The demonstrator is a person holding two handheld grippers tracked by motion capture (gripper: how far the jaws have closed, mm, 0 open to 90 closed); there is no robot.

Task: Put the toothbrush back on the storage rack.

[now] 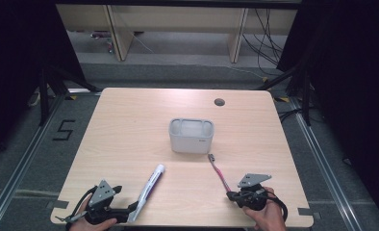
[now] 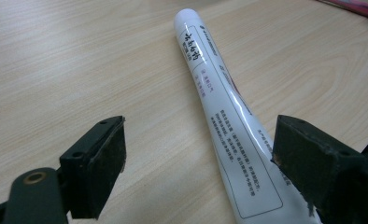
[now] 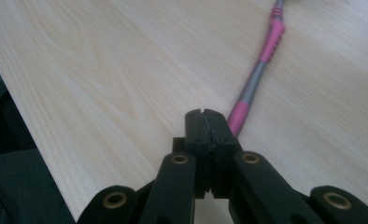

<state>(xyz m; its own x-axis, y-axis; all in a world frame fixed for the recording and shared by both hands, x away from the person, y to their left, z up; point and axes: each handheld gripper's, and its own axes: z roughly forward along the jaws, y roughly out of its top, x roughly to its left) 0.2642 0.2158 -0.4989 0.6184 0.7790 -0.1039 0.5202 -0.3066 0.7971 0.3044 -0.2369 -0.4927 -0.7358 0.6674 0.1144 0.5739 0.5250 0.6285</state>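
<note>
A white toothpaste tube [image 1: 149,191] lies at the front left of the wooden table [image 1: 130,125], cap end pointing away from me. My left gripper [image 1: 130,211] stands open around the tube's flat tail. In the left gripper view the tube [image 2: 229,116] runs between the wide-apart jaws, close to the right jaw, and the left gripper [image 2: 199,140] grips nothing. A pink and grey toothbrush [image 1: 218,171] lies at the front right. My right gripper [image 1: 231,195] is shut and empty, its tips [image 3: 204,114] just beside the toothbrush [image 3: 259,77] handle's end.
A grey-white open container [image 1: 191,134] stands in the middle of the table. A round cable hole [image 1: 220,102] sits near the far edge. The table's front edge runs right under both hands; in the right gripper view it falls away at the left.
</note>
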